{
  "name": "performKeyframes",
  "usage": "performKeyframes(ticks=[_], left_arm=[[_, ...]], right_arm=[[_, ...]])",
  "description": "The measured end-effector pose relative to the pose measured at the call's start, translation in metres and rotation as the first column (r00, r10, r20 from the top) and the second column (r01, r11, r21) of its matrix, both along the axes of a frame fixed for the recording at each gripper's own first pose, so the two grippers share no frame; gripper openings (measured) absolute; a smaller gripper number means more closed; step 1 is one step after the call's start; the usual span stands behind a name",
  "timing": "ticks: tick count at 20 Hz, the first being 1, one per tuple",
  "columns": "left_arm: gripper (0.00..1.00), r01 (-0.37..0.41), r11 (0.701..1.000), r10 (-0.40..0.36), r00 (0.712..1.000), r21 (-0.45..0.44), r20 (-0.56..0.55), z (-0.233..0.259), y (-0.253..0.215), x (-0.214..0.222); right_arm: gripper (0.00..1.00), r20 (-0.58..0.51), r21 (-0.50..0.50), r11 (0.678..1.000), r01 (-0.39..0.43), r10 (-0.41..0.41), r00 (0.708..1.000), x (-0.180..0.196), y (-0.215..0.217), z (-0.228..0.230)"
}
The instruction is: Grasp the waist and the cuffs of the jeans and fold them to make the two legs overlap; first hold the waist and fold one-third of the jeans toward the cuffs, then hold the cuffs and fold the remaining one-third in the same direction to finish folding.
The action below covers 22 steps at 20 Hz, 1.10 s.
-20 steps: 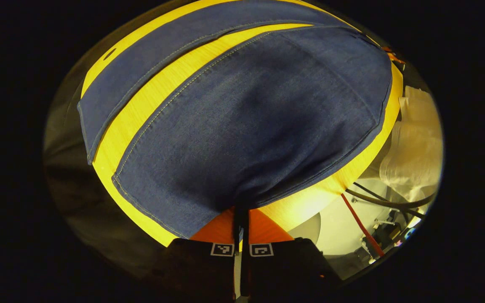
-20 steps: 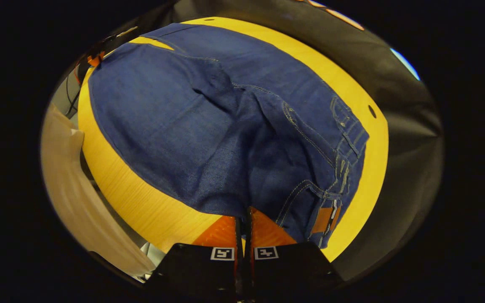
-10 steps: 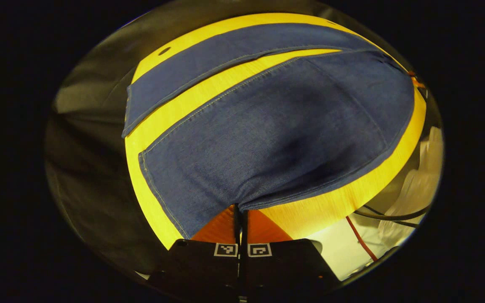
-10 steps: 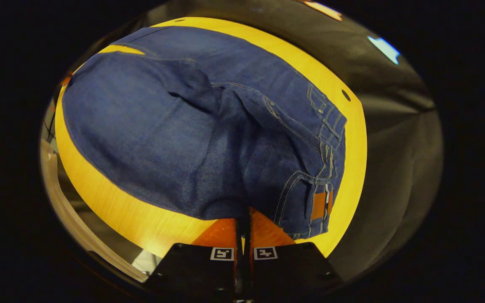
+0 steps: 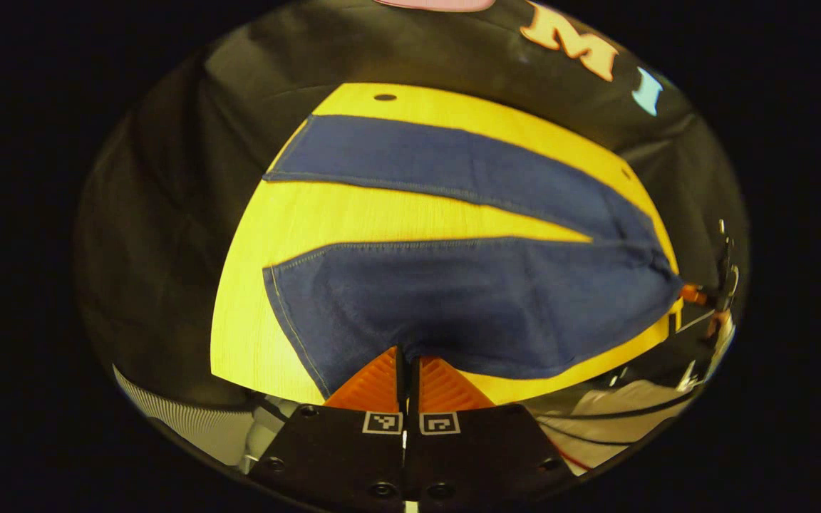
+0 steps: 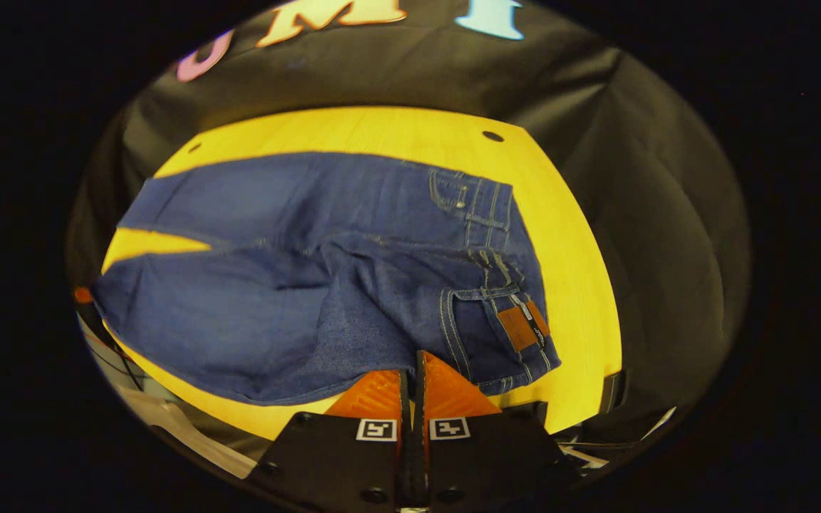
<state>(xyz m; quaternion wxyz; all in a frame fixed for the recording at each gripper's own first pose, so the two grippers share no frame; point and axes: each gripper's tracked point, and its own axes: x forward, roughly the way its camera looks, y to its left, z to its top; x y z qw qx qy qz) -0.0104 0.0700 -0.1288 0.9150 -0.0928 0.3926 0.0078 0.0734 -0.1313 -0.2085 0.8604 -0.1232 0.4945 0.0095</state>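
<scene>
Both grippers, left [image 5: 408, 367] and right [image 6: 415, 370], pinch the near edge of the jeans [image 5: 467, 306] spread on the table [image 5: 396, 214]; if I lift unevenly, denim may slip and the legs won't overlap squarely.

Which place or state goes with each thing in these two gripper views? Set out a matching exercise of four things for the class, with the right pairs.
Things:
1. left gripper
2. right gripper
3. far leg
4. leather patch

Places or states:
A. lies flat on the table, apart from the near leg
B. sewn at the waistband
C. shut on the near leg's edge close to the cuff
D. shut on the jeans' edge close to the waist

Pairs: 1-C, 2-D, 3-A, 4-B
</scene>
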Motion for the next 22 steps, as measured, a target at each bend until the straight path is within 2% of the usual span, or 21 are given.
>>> performKeyframes(ticks=[4,7,11,12,16,20,21,22], left_arm=[[0.00,-0.020,0.999,0.021,1.000,-0.031,0.011,0.033,0.018,0.007],[0.00,-0.055,0.995,0.057,0.998,-0.083,0.017,0.057,0.036,0.025],[0.00,-0.046,0.999,0.046,0.999,-0.003,0.026,0.088,0.062,0.049],[0.00,-0.037,0.999,0.037,0.999,0.002,0.018,0.094,0.063,0.057],[0.00,-0.010,0.999,0.011,1.000,0.049,-0.022,0.114,0.072,0.098],[0.00,-0.020,0.996,0.026,0.997,0.087,-0.066,0.125,0.073,0.151],[0.00,-0.031,0.995,0.038,0.996,0.095,-0.078,0.125,0.073,0.163],[0.00,-0.047,0.993,0.057,0.994,0.104,-0.090,0.122,0.076,0.176]], right_arm=[[0.03,0.075,0.050,0.998,0.050,-0.054,0.996,0.027,0.022,0.042],[0.02,0.102,0.080,0.996,0.048,-0.056,0.993,0.046,0.039,0.068],[0.00,0.062,0.063,0.998,0.030,-0.034,0.998,0.058,0.047,0.068],[0.02,0.052,0.072,0.997,0.037,-0.041,0.998,0.064,0.048,0.068],[0.00,0.019,0.114,0.992,0.057,-0.060,0.998,0.098,0.052,0.072],[0.02,-0.039,0.145,0.988,0.054,-0.049,0.998,0.136,0.051,0.065],[0.00,-0.061,0.150,0.987,0.050,-0.041,0.997,0.147,0.052,0.061],[0.02,-0.082,0.158,0.986,0.047,-0.034,0.996,0.160,0.052,0.054]])
